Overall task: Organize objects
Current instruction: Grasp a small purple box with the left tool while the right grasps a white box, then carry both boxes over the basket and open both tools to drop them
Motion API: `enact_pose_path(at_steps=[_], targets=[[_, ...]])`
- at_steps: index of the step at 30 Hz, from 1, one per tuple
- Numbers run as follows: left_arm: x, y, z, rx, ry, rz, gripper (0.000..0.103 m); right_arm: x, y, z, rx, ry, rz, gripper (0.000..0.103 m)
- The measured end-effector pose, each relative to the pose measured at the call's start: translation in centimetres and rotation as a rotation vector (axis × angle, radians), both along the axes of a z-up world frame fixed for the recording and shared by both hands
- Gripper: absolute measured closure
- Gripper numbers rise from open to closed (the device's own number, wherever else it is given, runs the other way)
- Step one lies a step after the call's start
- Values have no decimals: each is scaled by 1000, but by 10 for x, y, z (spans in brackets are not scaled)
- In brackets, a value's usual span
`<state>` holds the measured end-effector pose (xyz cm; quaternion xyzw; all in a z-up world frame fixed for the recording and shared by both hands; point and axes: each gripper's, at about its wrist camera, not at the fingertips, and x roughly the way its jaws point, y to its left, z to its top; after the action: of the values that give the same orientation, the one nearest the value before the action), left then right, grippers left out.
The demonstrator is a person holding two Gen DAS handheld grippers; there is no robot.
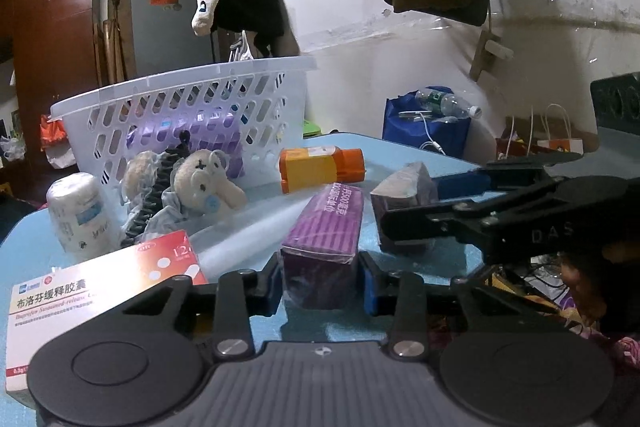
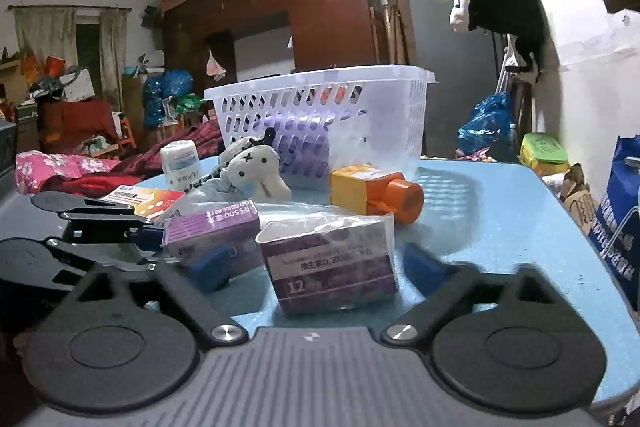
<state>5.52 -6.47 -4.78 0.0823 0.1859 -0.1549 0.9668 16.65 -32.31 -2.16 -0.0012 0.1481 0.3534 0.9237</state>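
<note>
Closing my left claw (image 1: pixel 320 283) on the near end of a long purple box (image 1: pixel 326 227), I have both blue pads pressed against its film-wrapped sides, so I count it as gripped, though it looks to sit on the tabletop (image 2: pixel 500 195) yet. My right claw (image 2: pixel 316 267) stands wide, its pads either side of a shorter purple carton (image 2: pixel 332 263) in a loose clear wrapper and apart from it; I judge that it is lined up to pinch the carton across its width.

The white basket (image 2: pixel 320 107) at the back of the blue tabletop is the likely home for all this. It is rigid slotted plastic, and something purple shows through its wall, so part of the job seems done. Left outside are:
- an orange and yellow box (image 2: pixel 372 191) lying on its side, smooth card with a round orange end
- a soft cream plush (image 1: pixel 208 183) tangled with a black toothed hair clip (image 1: pixel 148 211)
- a white wrapped roll (image 1: pixel 76 211), standing upright
- a flat red and white medicine box (image 1: pixel 100 291), beside my left claw

The two boxes are straight-sided and stiff, so they suit a flat pinch, but their slick film could slip.
</note>
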Motion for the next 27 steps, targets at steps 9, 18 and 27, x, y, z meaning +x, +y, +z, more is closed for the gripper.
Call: enact_pose_path(at_steps=[9,18,27], targets=[[-12,6,15,-56,-87,-17,63,-13,-13,16,15,-63,-26,33],[13,55,104,-88,-201,93,63,9,-2,72,40,-156,-5,33],[158,92,181,26,21,311,63,118,66,144,-54,-92,-54,33]])
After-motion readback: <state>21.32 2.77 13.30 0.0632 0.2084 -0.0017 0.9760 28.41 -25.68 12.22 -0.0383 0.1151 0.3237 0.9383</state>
